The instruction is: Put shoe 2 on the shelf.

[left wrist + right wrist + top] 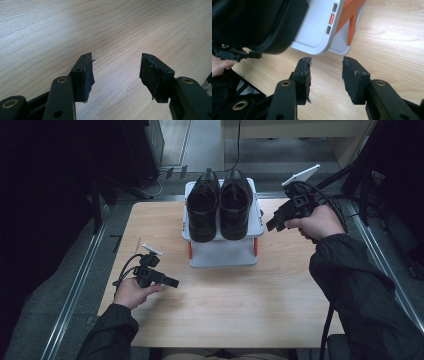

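Note:
Two black leather shoes [220,205] stand side by side on the top shelf of a small white rack [222,252] with orange legs, at the far middle of the wooden table [225,295]. My right gripper [274,223] hovers just right of the rack, open and holding nothing; in the right gripper view its jaws [325,67] point at the rack's corner [317,32] and a shoe's heel [257,22]. My left gripper [172,282] rests low at the table's left, open, with bare wood [116,62] between its pads.
The table's near half is bare wood. Dark floor, metal rails and cables surround the table; a dark stand leans in at the far right [350,175]. The person's sleeves enter from the bottom corners.

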Demonstrator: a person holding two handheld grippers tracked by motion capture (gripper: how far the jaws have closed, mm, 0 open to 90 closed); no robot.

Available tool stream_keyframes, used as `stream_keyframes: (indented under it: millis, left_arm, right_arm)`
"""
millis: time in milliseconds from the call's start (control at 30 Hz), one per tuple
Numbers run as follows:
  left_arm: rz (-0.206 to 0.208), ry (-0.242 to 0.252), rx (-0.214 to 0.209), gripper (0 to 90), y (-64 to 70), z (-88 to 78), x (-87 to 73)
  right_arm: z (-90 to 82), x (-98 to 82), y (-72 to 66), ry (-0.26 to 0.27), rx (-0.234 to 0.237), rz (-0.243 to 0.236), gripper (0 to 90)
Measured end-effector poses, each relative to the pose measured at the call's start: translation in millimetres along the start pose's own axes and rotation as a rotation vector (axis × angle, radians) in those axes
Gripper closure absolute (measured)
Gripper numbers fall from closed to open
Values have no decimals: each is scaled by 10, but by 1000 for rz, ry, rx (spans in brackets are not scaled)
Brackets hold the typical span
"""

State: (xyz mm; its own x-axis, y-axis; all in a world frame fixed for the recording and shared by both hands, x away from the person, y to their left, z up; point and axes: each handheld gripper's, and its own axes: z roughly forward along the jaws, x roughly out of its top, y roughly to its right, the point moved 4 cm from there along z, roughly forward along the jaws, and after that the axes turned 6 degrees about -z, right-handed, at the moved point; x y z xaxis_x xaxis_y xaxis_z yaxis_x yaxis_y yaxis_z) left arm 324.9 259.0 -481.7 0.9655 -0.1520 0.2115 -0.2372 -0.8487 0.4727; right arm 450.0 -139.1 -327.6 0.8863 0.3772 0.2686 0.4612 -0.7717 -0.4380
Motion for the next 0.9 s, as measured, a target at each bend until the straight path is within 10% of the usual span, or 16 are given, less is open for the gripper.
stream_keyframes:
  millis: [900]
  left_arm:
    - [30,27,1,415,35,-4,-2]
  right_arm:
    - [769,-782,270,-27,36,-70,556]
